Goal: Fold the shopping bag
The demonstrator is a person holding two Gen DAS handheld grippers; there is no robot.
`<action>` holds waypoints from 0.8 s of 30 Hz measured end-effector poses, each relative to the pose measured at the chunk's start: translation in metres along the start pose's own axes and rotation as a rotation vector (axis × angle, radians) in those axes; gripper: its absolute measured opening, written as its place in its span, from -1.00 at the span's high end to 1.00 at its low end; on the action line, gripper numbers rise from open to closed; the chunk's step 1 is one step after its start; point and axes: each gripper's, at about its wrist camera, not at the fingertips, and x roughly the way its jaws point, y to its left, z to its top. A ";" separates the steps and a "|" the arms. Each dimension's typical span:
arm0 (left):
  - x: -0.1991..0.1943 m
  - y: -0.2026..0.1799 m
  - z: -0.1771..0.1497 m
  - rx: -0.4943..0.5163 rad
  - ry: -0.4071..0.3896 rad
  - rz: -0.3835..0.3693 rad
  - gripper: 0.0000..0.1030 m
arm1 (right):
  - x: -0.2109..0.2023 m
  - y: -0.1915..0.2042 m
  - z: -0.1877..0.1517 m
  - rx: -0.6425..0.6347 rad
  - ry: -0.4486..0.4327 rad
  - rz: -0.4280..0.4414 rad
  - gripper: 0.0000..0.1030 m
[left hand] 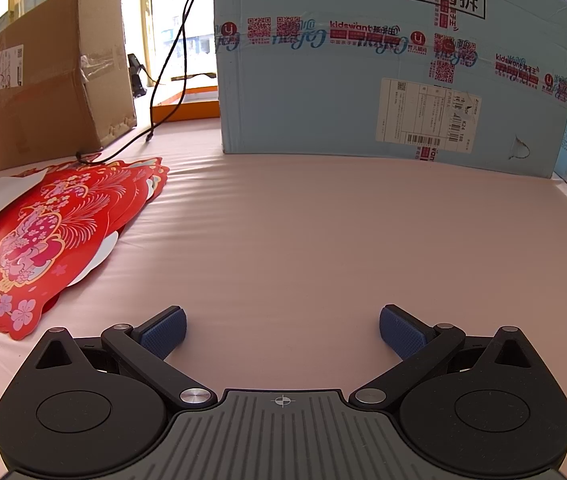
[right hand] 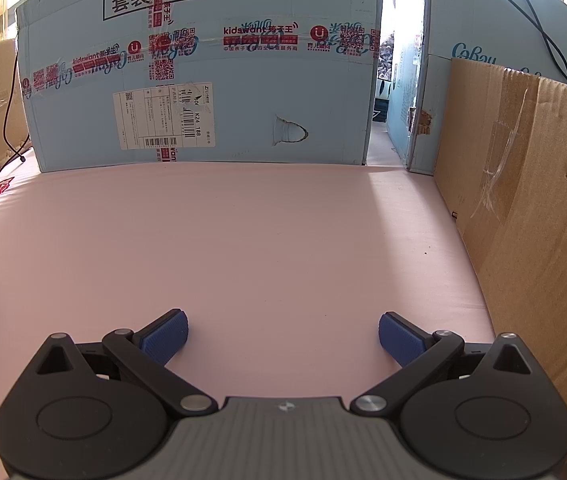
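We hold left gripper (left hand: 282, 330) and right gripper (right hand: 282, 336) wide, empty, over pink surface (right hand: 263, 240). Red printed bags (left hand: 43, 240) far left-forward; next, reach there.

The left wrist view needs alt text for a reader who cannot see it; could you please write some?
The left gripper hangs open and empty over a pink tabletop. Red decorated bags lie flat to its left, with a brown box behind them and a blue box straight ahead.
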 end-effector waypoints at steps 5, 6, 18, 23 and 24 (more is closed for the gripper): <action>0.000 -0.001 0.000 0.000 0.000 0.001 -1.00 | 0.000 0.000 0.000 0.000 0.000 0.000 -1.00; 0.000 -0.001 0.000 0.000 0.000 0.001 -1.00 | 0.000 0.000 0.000 0.000 0.000 0.000 -1.00; 0.000 -0.001 0.000 -0.001 0.000 0.000 -1.00 | 0.000 0.000 0.000 0.000 0.001 -0.001 -1.00; 0.000 -0.002 0.000 0.000 0.000 0.001 -1.00 | 0.000 0.000 0.000 0.000 0.001 0.000 -1.00; 0.000 -0.002 0.000 0.000 0.000 0.001 -1.00 | 0.000 0.000 0.000 0.000 0.001 0.000 -1.00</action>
